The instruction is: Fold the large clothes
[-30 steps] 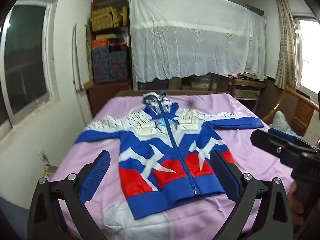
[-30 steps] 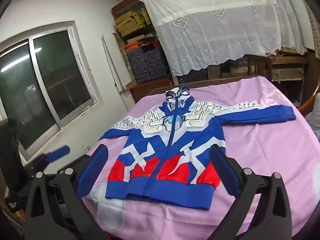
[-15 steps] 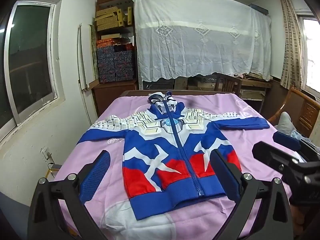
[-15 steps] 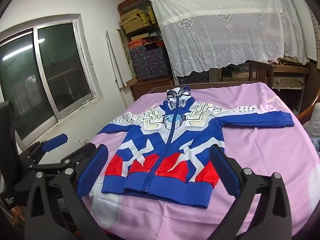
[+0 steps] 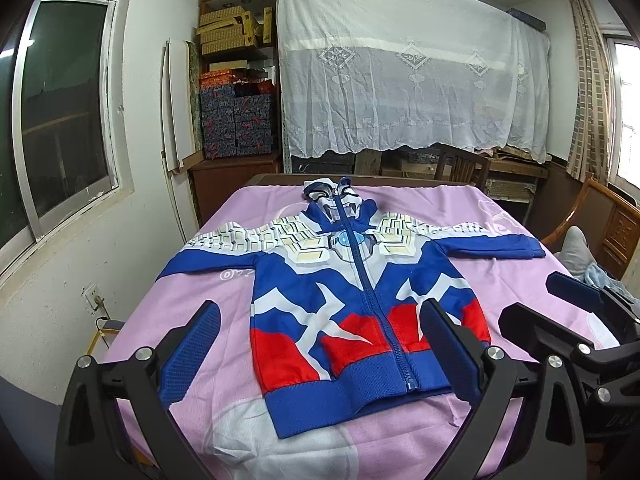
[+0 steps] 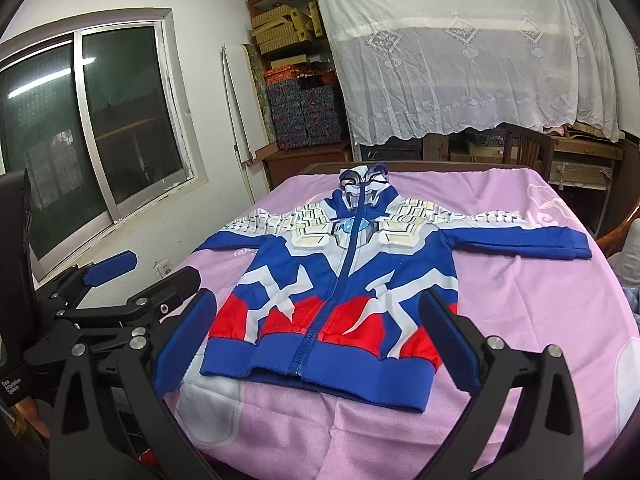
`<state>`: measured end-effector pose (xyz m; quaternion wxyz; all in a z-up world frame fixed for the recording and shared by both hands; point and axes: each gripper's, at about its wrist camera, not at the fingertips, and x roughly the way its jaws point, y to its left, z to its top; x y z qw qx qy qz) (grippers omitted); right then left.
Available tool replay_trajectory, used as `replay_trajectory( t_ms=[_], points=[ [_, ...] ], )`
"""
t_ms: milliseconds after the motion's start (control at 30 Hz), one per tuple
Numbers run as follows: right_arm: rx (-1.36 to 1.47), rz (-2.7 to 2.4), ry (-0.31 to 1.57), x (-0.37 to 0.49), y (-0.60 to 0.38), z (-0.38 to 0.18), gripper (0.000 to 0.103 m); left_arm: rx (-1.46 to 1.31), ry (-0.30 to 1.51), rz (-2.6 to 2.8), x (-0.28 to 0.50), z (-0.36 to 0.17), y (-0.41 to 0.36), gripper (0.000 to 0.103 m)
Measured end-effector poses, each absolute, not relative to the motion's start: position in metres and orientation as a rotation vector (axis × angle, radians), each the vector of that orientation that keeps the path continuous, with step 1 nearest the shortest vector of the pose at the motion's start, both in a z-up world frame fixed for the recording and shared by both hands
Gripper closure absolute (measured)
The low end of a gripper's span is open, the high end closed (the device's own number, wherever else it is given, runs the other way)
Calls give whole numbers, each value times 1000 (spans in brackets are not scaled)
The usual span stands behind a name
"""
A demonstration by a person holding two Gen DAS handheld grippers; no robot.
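Pink bedding point(image 5: 192, 312) covers the table in a cluttered storeroom, and over its near edge both tools hang with nothing between their pads. The left gripper point(image 5: 320, 354) stands with its jaws spread wide and empty; the right gripper point(image 6: 318, 346) is likewise wide apart and holds nothing. Just beyond them lies one hooded jacket point(image 5: 360, 292), blue, red and white, zipped shut, front up, hem point(image 6: 316, 364) nearest the tools, hood point(image 5: 334, 196) at the far end. Its two sleeves run straight out to either side, the left sleeve point(image 5: 216, 254) reaching the bedding's edge, the right sleeve point(image 6: 516, 242) flat and well apart from the body. Nothing is folded yet, so I judge this the approach before the first fold. Next, probably, each tool should drop to a sleeve cuff or hem corner, pinch the cloth, and carry it across the zip point(image 6: 344, 276). Counted: one jacket, two sleeves, two grippers.
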<state>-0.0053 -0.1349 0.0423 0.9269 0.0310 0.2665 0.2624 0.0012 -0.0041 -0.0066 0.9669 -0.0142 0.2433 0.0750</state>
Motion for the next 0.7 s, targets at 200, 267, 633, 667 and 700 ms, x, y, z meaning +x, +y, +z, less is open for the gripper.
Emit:
replay_trajectory(
  t_ms=[200,267,633,667,700],
  points=[
    [62,538,539,-4,-133,41,5,-32,490,158,2,-6,-3,3],
    [63,539,541,-4,-133,40,5,-32,489,157,2,-5,-3,3],
    [65,537,540,-4,-132,39,5,-31,492,157,3,-5,-2,3],
    [68,538,541,-4,-133,38,5,-30,494,156,3,-6,-2,3],
    [71,539,542,-4,-133,38,5,-30,495,156,3,-6,-2,3]
  ],
)
